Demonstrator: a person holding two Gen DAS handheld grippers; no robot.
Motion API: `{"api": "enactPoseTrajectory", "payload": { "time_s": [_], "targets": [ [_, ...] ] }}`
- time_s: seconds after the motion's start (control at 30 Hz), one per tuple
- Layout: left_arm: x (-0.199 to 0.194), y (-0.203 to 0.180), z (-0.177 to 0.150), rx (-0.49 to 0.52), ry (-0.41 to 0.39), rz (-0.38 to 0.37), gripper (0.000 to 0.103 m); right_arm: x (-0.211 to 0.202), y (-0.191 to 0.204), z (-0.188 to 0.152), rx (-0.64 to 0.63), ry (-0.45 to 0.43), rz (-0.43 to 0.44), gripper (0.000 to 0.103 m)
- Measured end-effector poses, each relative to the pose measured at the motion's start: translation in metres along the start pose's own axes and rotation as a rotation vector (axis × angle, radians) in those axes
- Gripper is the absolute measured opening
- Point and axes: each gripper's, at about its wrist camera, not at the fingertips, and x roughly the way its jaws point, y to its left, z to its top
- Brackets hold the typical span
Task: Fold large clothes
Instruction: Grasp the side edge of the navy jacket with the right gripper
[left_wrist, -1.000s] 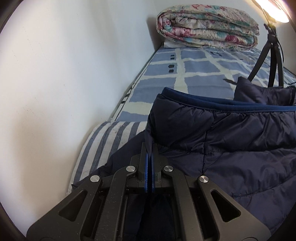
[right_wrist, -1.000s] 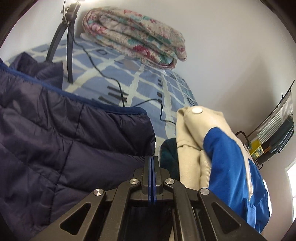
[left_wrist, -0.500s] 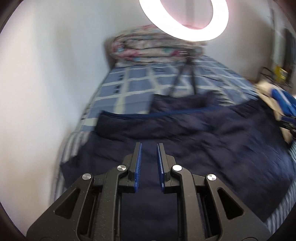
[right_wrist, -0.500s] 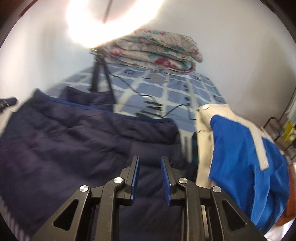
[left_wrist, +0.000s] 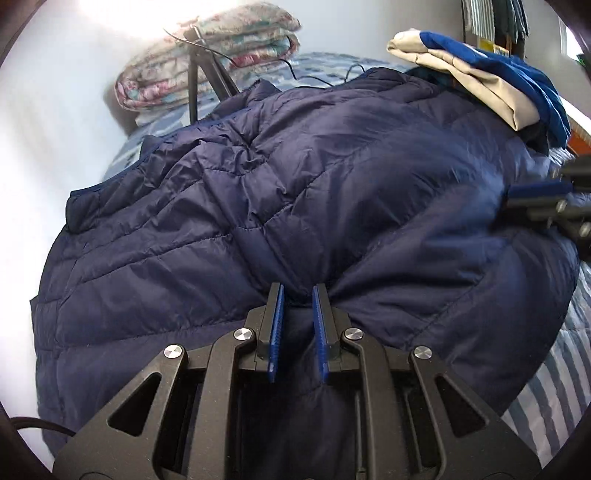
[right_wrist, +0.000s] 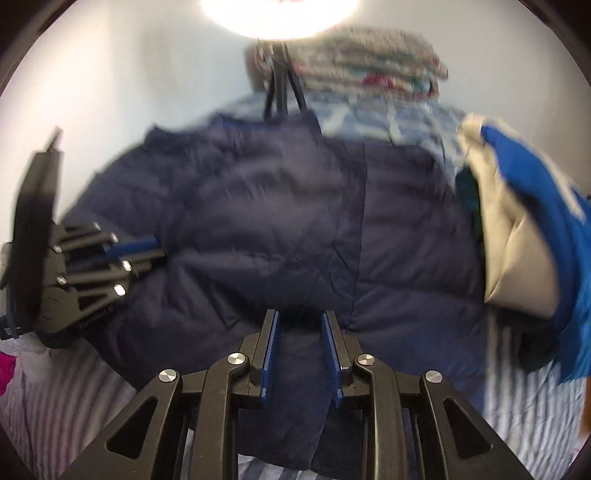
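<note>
While the navy quilted puffer jacket (left_wrist: 280, 206) lies spread flat across the blue-and-white striped bed sheet (left_wrist: 554, 373), both hand-held units are positioned over its near hem. The left gripper (left_wrist: 297, 295) has its blue-padded fingers spread, with a puckered ridge of jacket fabric sitting between the tips; whether the pads press on it cannot be determined. The right gripper (right_wrist: 298, 321) likewise has its fingers apart above the jacket's near edge; this view is motion-blurred. Beyond the jacket's far edge stand the black tripod legs (left_wrist: 199, 74) of a ring light, and behind those a folded floral quilt (left_wrist: 207, 66) rests against the white wall. At the jacket's right side lies a heap of beige and bright blue clothing (right_wrist: 524, 236), overlapping the jacket's edge.
</note>
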Motion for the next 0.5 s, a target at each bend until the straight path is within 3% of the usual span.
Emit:
{"api": "enactPoseTrajectory", "payload": {
  "time_s": [0.13,0.2,0.27,0.33,0.4,0.5],
  "targets": [
    [-0.013,0.006,0.004,-0.023,0.014,-0.008,0.015,-0.002,-0.004,-0.008,0.043,-0.012,0.014,0.023],
    [-0.031,0.011,0.001,-0.045,-0.029,0.009,0.015,-0.021,-0.015,-0.012,0.120,-0.049,0.062,0.025],
    [-0.047,0.017,-0.002,-0.063,-0.065,0.019,0.015,-0.044,-0.030,-0.024,0.206,-0.102,0.065,0.034],
    [-0.060,0.027,-0.006,-0.124,-0.078,-0.009,0.015,-0.060,-0.047,-0.039,0.300,-0.144,0.067,0.061],
    [-0.065,0.038,-0.010,-0.200,-0.060,-0.055,0.015,-0.074,-0.068,-0.062,0.413,-0.178,0.063,0.073],
    [-0.065,0.044,-0.016,-0.238,-0.058,-0.044,0.015,-0.077,-0.094,-0.088,0.524,-0.167,0.043,0.075]
  ]
}}
